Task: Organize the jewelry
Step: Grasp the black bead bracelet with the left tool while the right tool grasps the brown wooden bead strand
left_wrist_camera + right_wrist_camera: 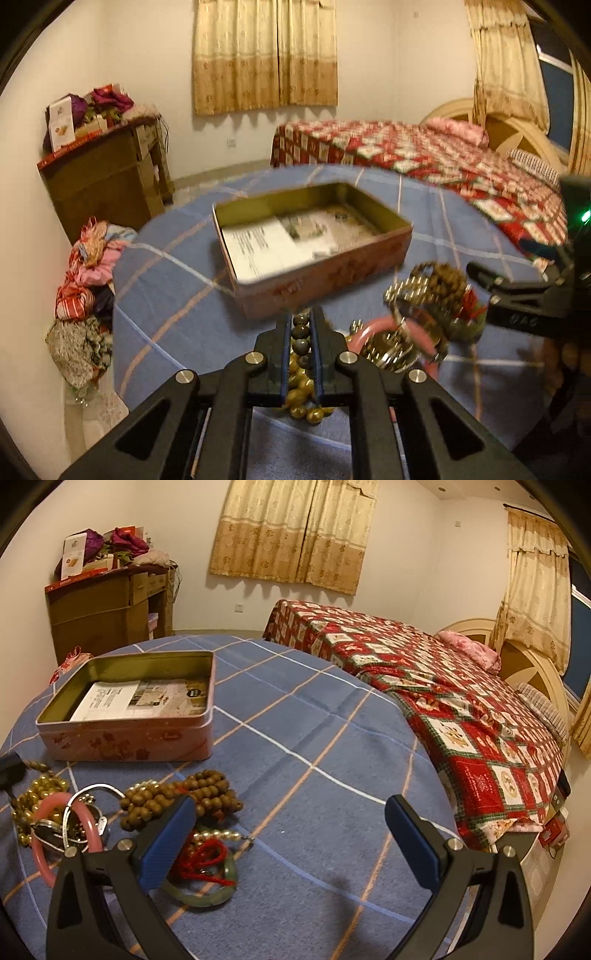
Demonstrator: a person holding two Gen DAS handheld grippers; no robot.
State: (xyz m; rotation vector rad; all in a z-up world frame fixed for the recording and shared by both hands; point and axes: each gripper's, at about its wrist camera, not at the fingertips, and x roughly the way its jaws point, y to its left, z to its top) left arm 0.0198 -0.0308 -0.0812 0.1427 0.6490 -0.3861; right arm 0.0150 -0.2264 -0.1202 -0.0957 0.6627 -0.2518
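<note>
An open pink tin box (325, 275) with a printed paper inside sits on the blue checked cloth; it also shows in the right wrist view (129, 740). My left gripper (301, 319) is shut on a strand of dark beads (300, 345), with gold beads (303, 402) hanging below, just in front of the tin. A jewelry pile lies to its right: pink bangle (38, 860), brown wooden beads (177, 799), green jade bangle (207, 897), red cord (207, 860), pearl strand (218, 835). My right gripper (290, 825) is open and empty, right of the pile.
A bed with a red patterned quilt (461, 716) lies to the right. A brown cabinet (99, 616) with clutter on top stands at the back left. Bundles of cloth (85, 280) lie on the floor left of the table.
</note>
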